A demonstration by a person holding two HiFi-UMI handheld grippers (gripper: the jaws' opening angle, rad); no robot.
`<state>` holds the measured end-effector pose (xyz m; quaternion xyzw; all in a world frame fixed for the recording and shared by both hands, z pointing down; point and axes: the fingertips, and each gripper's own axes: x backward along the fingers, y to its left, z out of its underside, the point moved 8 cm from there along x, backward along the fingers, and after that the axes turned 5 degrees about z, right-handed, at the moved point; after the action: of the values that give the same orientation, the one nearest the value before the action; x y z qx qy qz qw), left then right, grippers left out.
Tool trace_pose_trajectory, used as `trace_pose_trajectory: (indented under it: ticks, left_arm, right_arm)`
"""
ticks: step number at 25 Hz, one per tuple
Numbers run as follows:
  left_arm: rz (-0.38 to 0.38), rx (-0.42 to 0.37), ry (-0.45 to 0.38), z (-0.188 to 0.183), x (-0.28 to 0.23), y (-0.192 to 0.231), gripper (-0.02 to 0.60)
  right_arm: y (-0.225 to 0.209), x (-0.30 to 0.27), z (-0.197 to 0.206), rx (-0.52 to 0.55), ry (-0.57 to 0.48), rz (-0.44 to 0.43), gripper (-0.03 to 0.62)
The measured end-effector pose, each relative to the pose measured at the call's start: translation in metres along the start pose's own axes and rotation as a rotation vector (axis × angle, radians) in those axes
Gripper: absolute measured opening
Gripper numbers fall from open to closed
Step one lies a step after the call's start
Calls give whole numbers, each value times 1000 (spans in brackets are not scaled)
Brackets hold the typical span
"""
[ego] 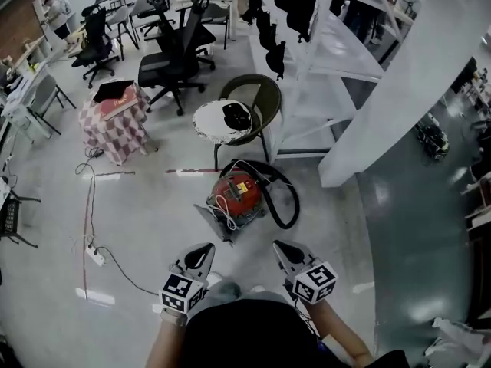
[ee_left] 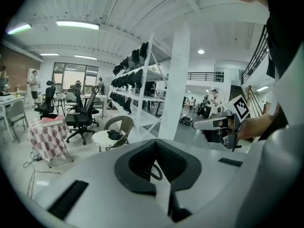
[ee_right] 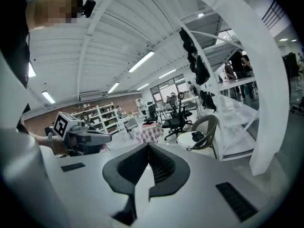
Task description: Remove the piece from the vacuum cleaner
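Note:
In the head view a red vacuum cleaner [ego: 237,193] lies on the floor with its black hose [ego: 288,199] looped at its right. A grey part [ego: 215,223] juts from its near left side. My left gripper [ego: 205,250] and right gripper [ego: 281,248] hover side by side just short of it, both shut and holding nothing. In the left gripper view the dark pads [ee_left: 142,161] meet at the tip, and the right gripper [ee_left: 214,123] shows at the right. The right gripper view shows its own pads [ee_right: 161,165] closed, with the left gripper [ee_right: 88,137] at the left. Neither gripper view shows the vacuum cleaner.
A wicker chair [ego: 257,98] and a round white stool [ego: 221,121] stand just beyond the vacuum. A checkered-cloth table [ego: 115,121] and office chairs [ego: 173,60] are at the back left. White shelving [ego: 322,60] and a pillar [ego: 395,98] are to the right. A power strip [ego: 96,256] with cables lies left.

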<state>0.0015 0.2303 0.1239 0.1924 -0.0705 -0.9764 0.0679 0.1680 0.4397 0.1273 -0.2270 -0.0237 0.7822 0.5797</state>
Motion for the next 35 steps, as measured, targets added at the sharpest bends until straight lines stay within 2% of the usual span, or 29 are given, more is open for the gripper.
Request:
trace_pose_trajectory:
  ticks: [8, 17, 26, 35]
  left_arm:
    - [-59, 46, 20, 21, 24, 74, 17]
    - [-126, 124, 95, 61, 47, 133, 17]
    - [-167, 240, 146, 99, 40, 154, 18]
    - [-198, 385, 193, 148, -20, 165, 20]
  right_arm:
    - [22, -89, 4, 24, 77, -30, 29]
    - [38, -180, 38, 44, 209, -22, 29]
    - [33, -245, 75, 88, 368, -68, 29]
    - [-6, -314, 118, 87, 537, -117, 29]
